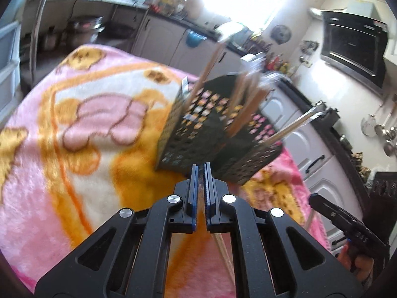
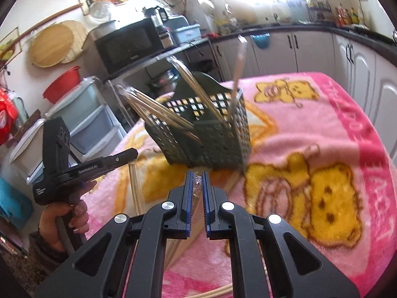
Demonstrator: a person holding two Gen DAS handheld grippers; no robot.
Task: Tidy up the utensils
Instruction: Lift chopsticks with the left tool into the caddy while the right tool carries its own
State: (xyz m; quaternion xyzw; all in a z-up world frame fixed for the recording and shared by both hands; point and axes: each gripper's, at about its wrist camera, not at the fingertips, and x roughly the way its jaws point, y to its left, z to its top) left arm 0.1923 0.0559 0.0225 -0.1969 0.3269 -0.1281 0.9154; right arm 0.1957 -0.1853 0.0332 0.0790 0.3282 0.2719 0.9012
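Utensil basket [image 2: 206, 134], dark and perforated, is resting on the pink blanket [image 2: 322, 129] just ahead of both grippers; left gripper [image 1: 201, 193] is clamping a wrapped chopstick pair [image 1: 224, 250], right gripper [image 2: 196, 193] another [image 2: 197, 180]

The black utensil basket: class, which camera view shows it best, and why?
The right wrist view: the black utensil basket sits mid-frame, with its lattice walls, raised back and the wrapped chopsticks leaning out to the left. The left wrist view shows the same basket more smeared, corner-on, so its compartments are harder to tell.
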